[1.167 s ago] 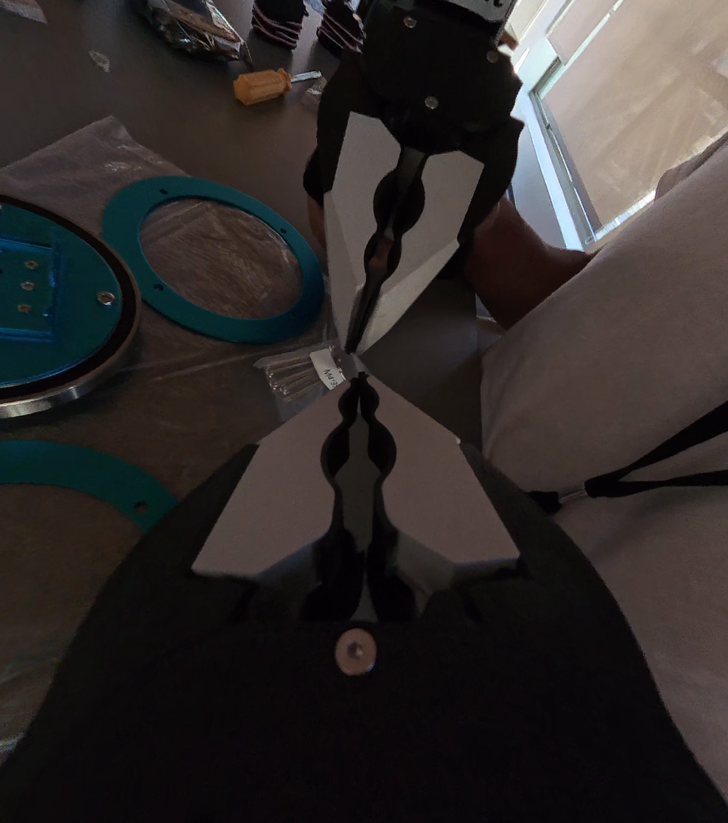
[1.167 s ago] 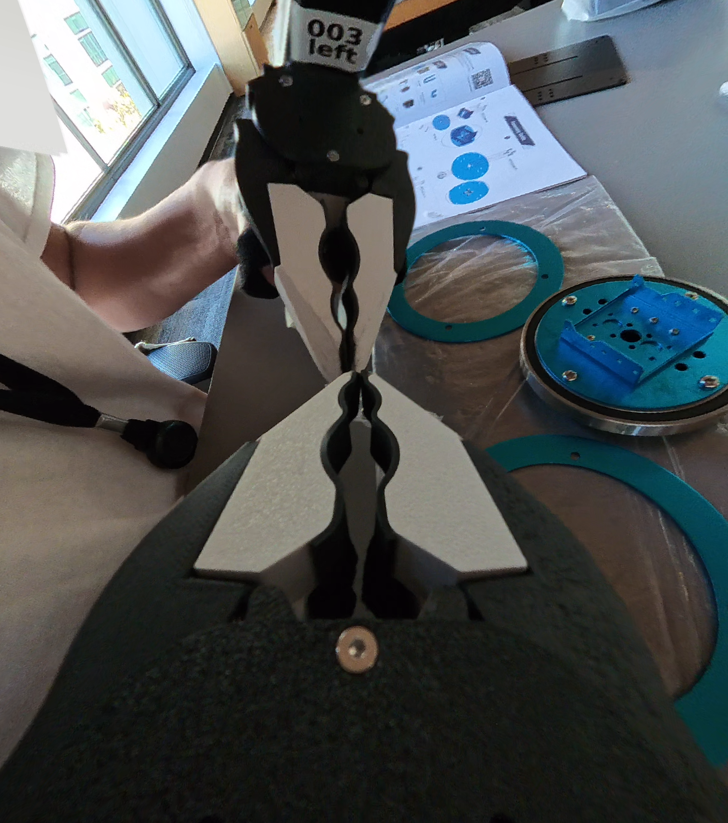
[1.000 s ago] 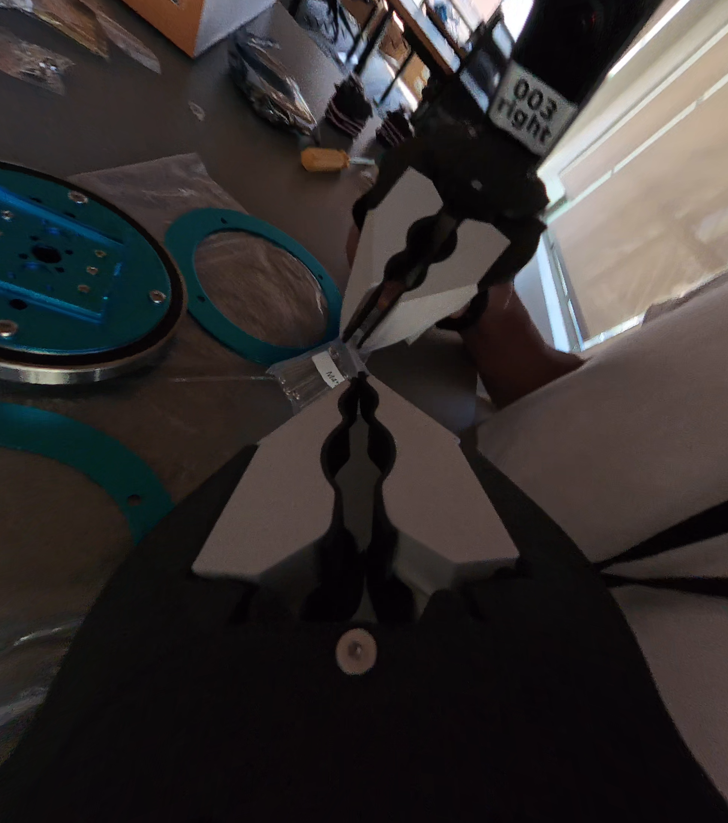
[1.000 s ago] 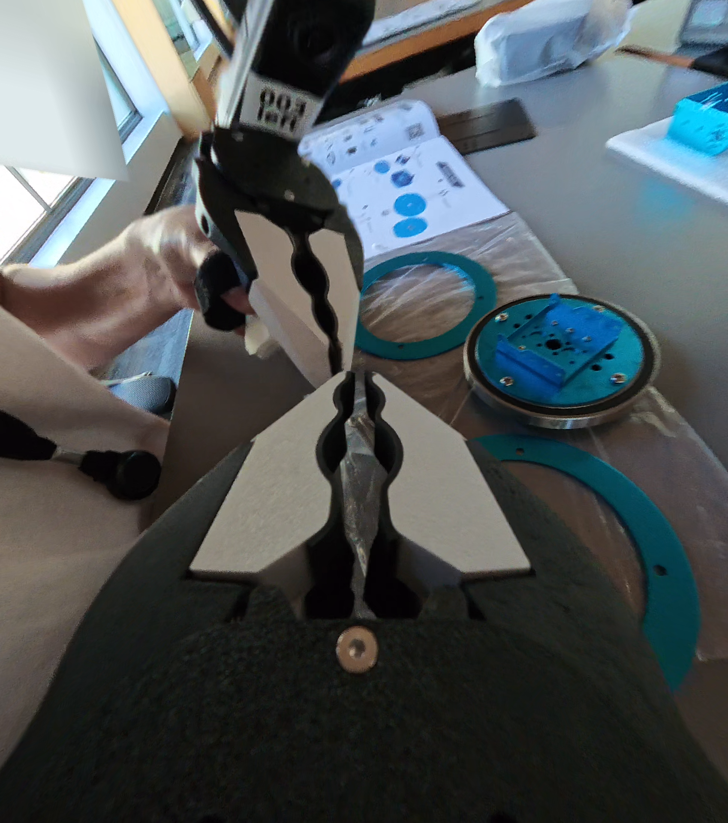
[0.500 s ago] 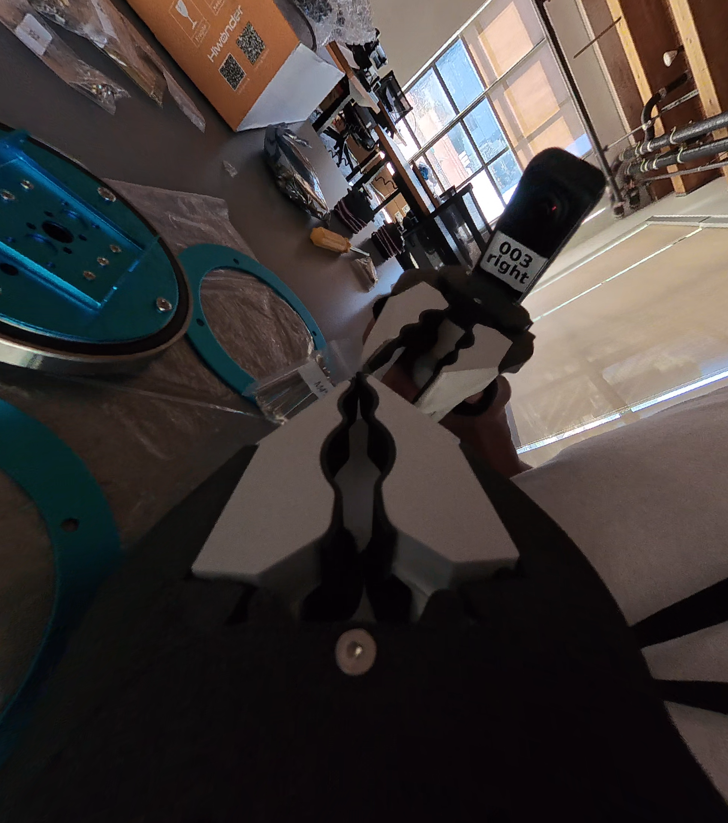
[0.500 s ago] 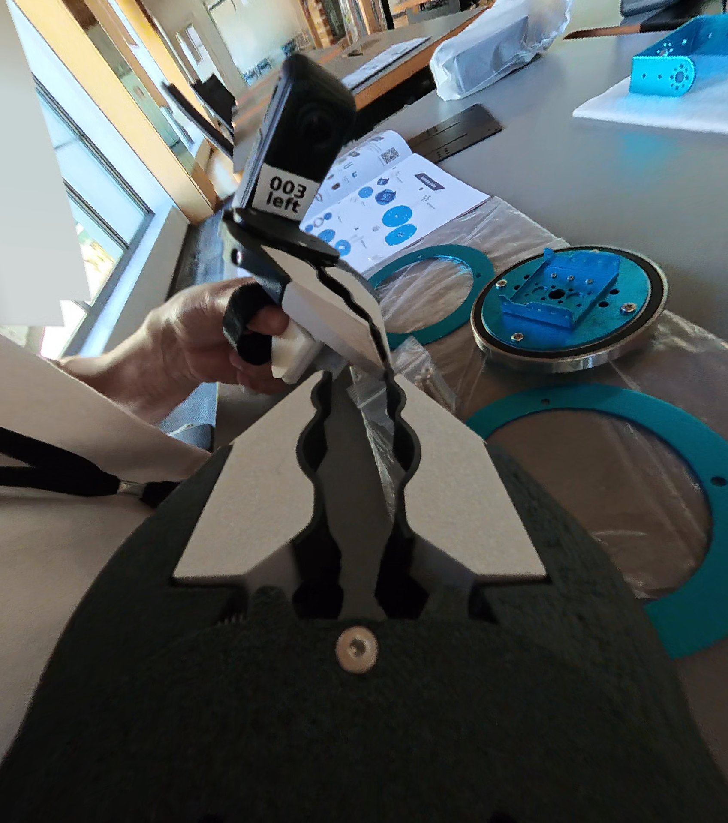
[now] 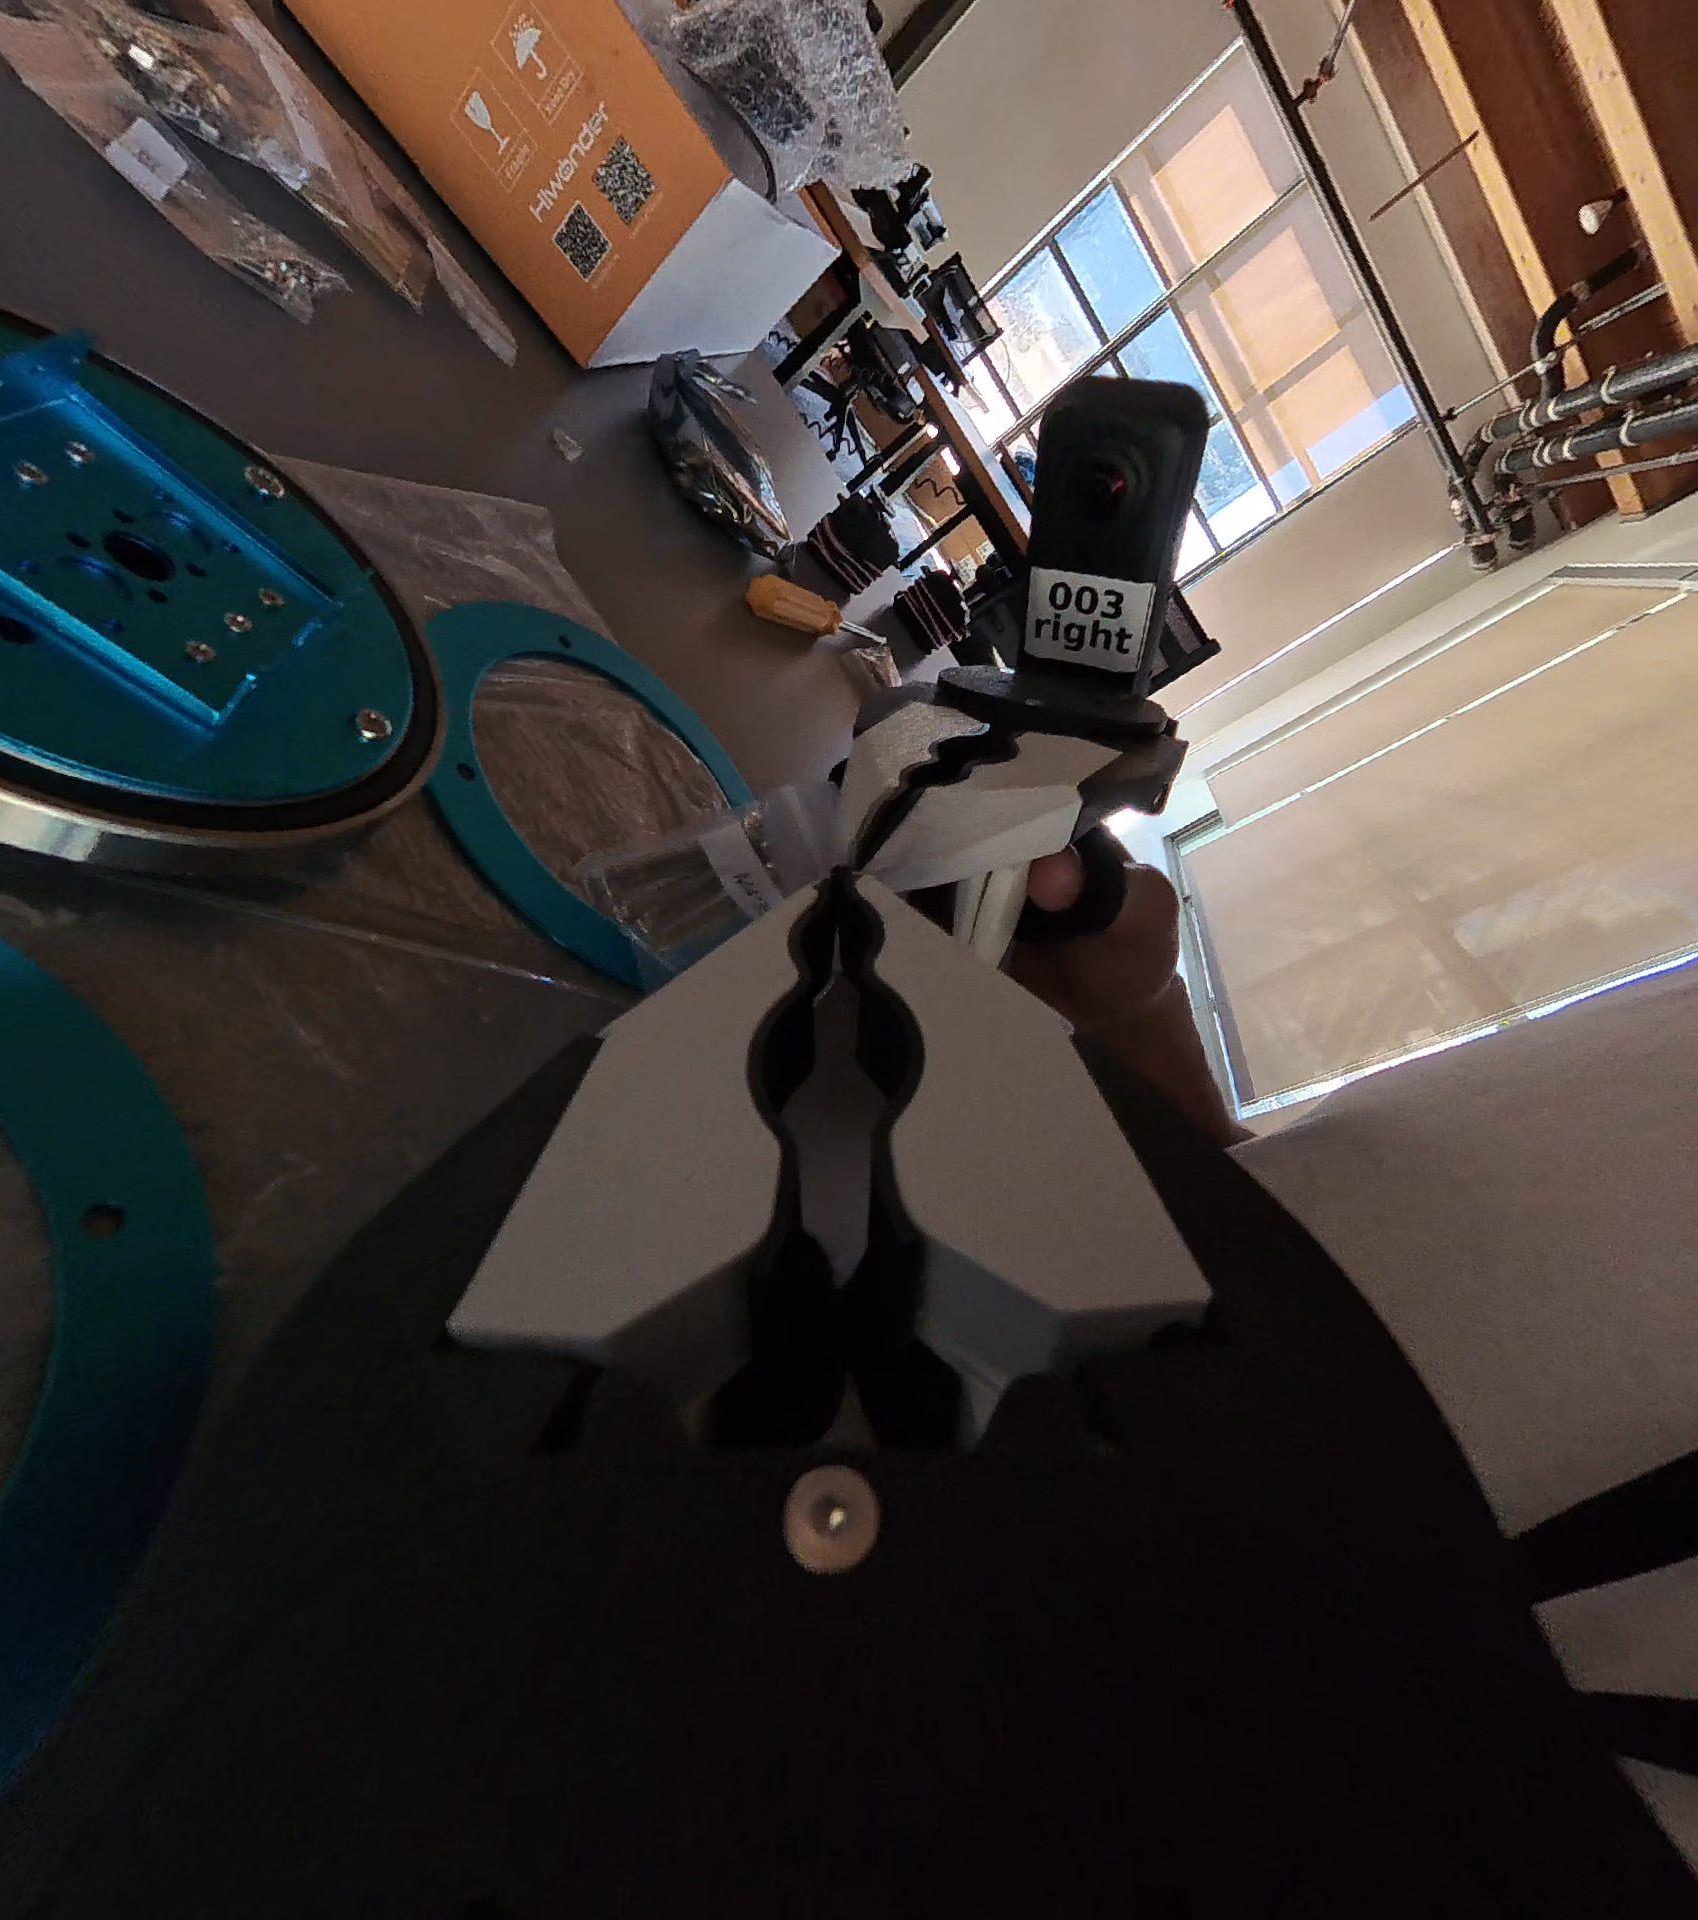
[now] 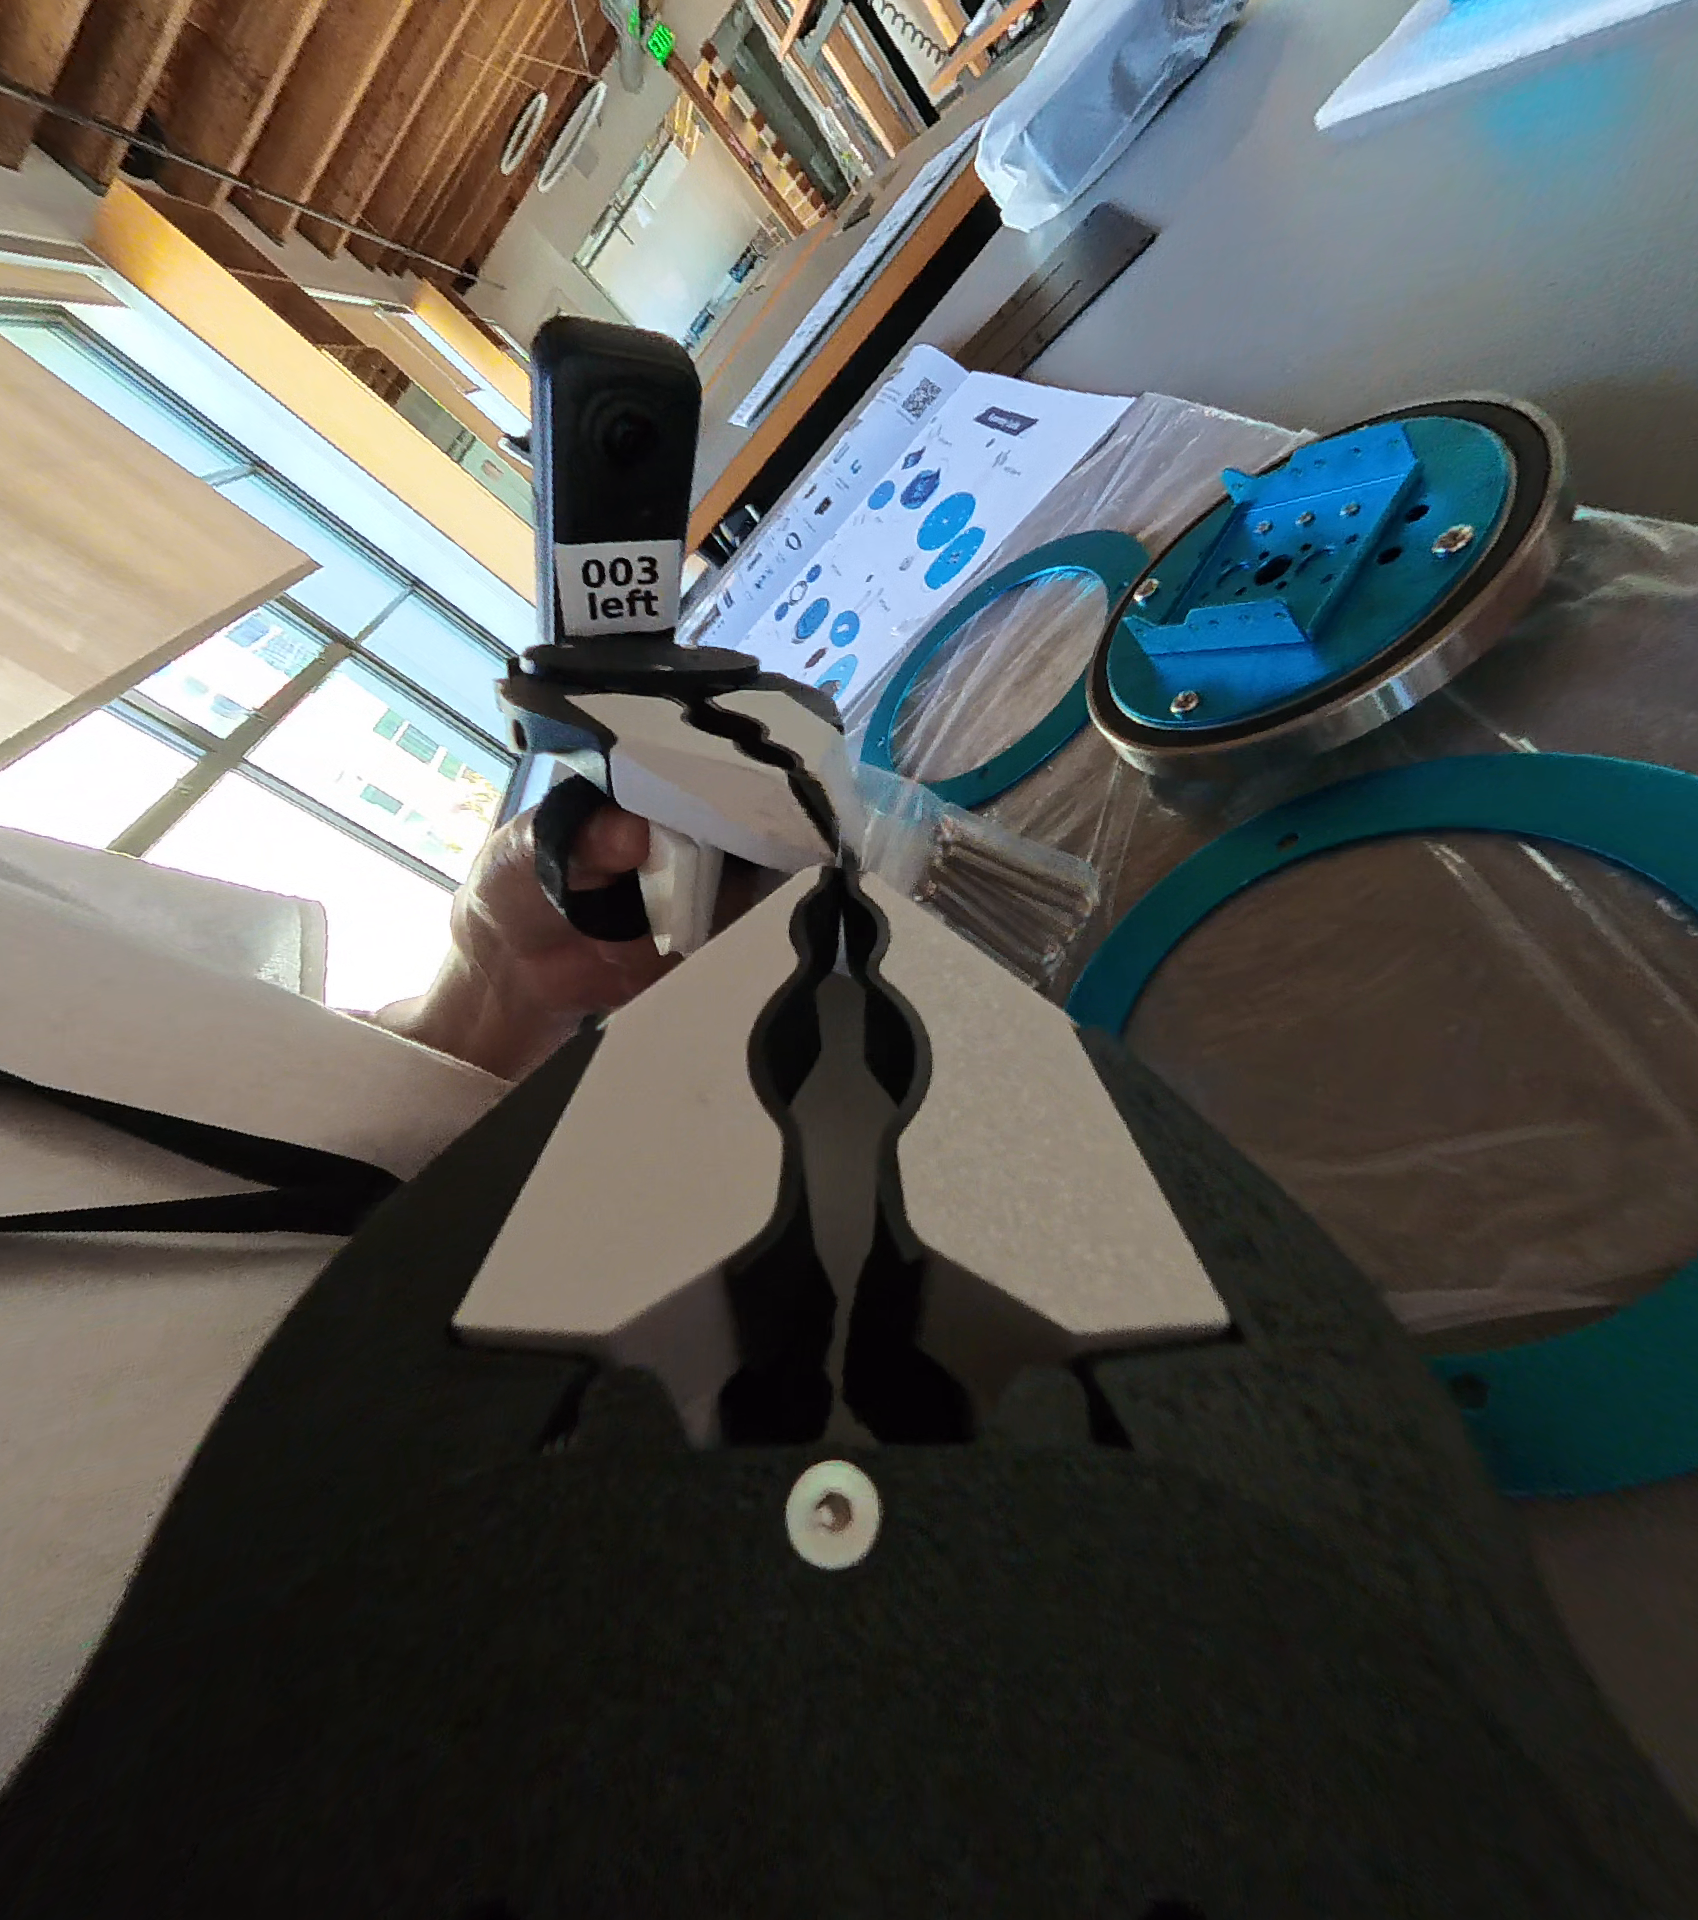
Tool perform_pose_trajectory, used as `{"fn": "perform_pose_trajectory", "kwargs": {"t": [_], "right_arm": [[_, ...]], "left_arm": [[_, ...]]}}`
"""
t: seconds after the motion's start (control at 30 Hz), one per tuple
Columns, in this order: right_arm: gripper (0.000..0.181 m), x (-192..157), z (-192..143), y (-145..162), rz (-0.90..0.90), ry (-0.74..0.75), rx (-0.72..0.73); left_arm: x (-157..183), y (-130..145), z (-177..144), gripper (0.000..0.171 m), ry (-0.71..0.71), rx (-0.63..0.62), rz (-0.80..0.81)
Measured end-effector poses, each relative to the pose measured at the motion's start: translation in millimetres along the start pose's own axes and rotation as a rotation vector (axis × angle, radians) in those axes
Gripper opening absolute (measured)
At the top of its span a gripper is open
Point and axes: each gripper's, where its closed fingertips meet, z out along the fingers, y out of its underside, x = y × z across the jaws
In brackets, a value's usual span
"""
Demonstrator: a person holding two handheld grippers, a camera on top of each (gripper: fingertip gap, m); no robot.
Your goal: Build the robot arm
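Two grippers pinch one small clear bag of screws (image 8: 990, 883) between them, tip to tip, above the worktop (image 7: 325, 997). Left gripper (image 7: 837, 883) jaws closed on one edge of the bag, right gripper (image 8: 837, 868) jaws closed on the other. Risk: thin plastic could tear or slip out if the two pull apart unevenly, spilling screws over the plastic sheet (image 8: 1655, 644). Bag is transparent, crinkled, with a white label and a bundle of long silver screws inside. It hangs close above the small teal ring (image 7: 512, 665); round teal plate (image 8: 1344, 582) sits beyond.
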Motion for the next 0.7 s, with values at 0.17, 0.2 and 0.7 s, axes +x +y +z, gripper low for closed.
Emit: {"fn": "perform_pose_trajectory", "kwargs": {"t": [0.17,0.2,0.7], "right_arm": [[0.000,13.1,-0.5,7.8,-0.002,0.091,-0.050],[0.000,17.1,-0.8,9.9,-0.003,0.123,-0.060],[0.000,35.1,-12.8,8.2,-0.093,0.401,-0.006]], "left_arm": [[-11.6,5.8,-0.8,0.000,-0.120,-0.050,0.083],[-14.3,7.9,-0.8,0.000,-0.153,-0.065,0.107],[-28.9,4.4,-22.4,0.000,-0.353,-0.050,0.226]]}}
